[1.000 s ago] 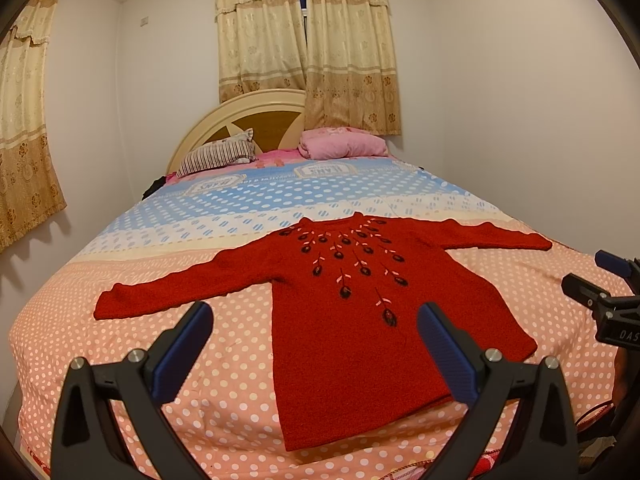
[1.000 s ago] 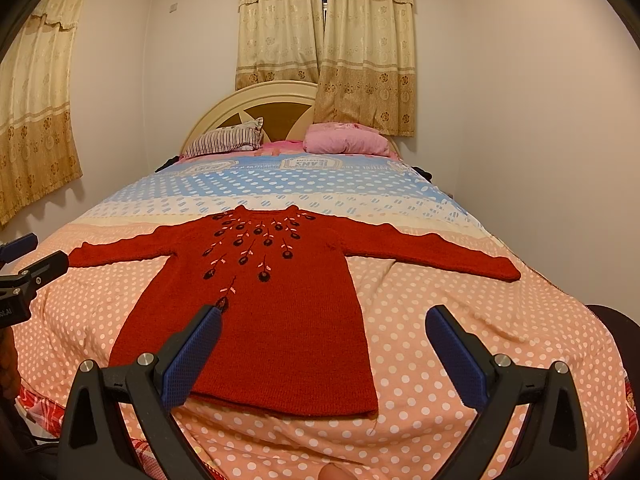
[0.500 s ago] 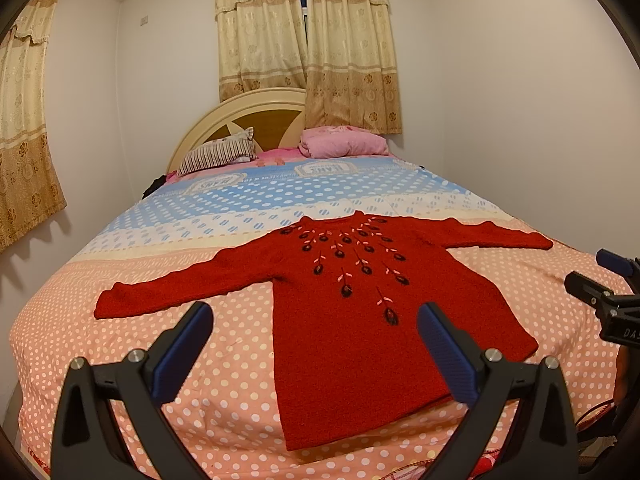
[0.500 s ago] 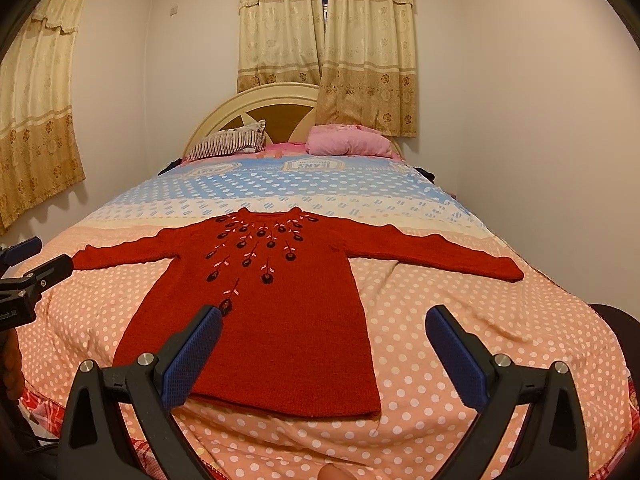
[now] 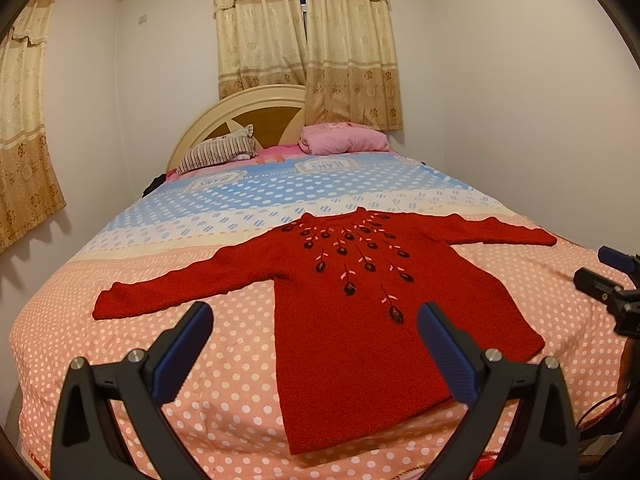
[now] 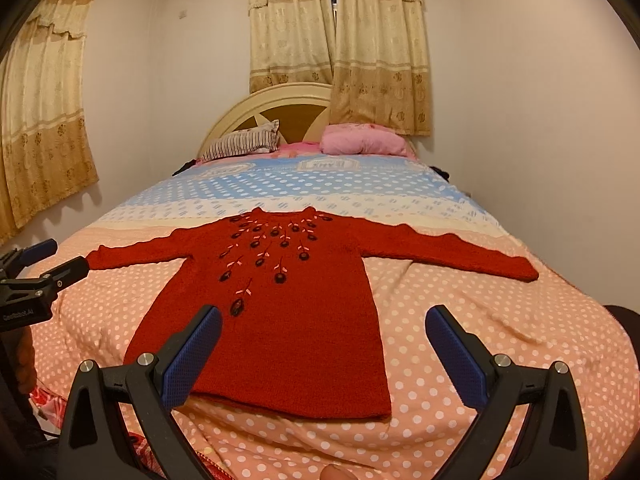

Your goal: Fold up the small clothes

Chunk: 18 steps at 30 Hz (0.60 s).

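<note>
Layout: sweater on bed.
We find the sweater (image 5: 360, 320) flat on the bed (image 5: 240, 200), sleeves spread left and right, hem nearest us; behind it two pillows (image 5: 218, 152) lie against the headboard (image 5: 248, 100).

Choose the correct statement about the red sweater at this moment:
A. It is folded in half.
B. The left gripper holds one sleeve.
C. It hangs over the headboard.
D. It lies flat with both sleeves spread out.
D: the red sweater lies flat on the bed, sleeves spread sideways, and both grippers are open and empty.
</note>
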### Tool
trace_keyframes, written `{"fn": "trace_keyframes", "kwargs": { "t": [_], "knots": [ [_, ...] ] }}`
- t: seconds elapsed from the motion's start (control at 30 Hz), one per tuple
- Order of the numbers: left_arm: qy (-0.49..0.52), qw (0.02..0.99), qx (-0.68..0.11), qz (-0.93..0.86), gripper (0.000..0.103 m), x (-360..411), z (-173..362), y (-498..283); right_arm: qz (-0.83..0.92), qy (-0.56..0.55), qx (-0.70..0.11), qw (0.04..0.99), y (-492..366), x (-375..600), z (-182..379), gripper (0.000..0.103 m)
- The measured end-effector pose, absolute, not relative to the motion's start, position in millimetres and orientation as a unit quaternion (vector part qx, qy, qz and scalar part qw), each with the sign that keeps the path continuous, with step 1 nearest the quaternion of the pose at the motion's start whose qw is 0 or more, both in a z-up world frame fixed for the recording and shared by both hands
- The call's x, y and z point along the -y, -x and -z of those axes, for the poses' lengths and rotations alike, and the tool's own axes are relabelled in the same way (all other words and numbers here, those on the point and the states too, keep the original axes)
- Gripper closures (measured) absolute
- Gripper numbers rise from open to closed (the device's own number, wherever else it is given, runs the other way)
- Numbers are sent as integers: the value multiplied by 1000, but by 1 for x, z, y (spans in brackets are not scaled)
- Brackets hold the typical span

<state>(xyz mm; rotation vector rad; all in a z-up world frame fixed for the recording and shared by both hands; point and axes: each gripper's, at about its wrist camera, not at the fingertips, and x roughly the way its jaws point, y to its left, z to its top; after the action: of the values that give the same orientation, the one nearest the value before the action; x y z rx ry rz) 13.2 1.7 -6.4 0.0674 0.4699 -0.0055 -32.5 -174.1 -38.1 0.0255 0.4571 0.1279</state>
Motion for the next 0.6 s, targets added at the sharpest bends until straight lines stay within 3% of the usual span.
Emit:
{"fn": "trace_keyframes", "kwargs": {
  "t": [0.3,0.6],
  "knots": [
    [-41,968,-247,1,0,-1,15,-62,-30,-66,-247,966,-14,219,64,1],
    [-51,959,-277,-1,0,6,34,-135,29,-132,-340,931,-88,301,99,1]
  ]
}}
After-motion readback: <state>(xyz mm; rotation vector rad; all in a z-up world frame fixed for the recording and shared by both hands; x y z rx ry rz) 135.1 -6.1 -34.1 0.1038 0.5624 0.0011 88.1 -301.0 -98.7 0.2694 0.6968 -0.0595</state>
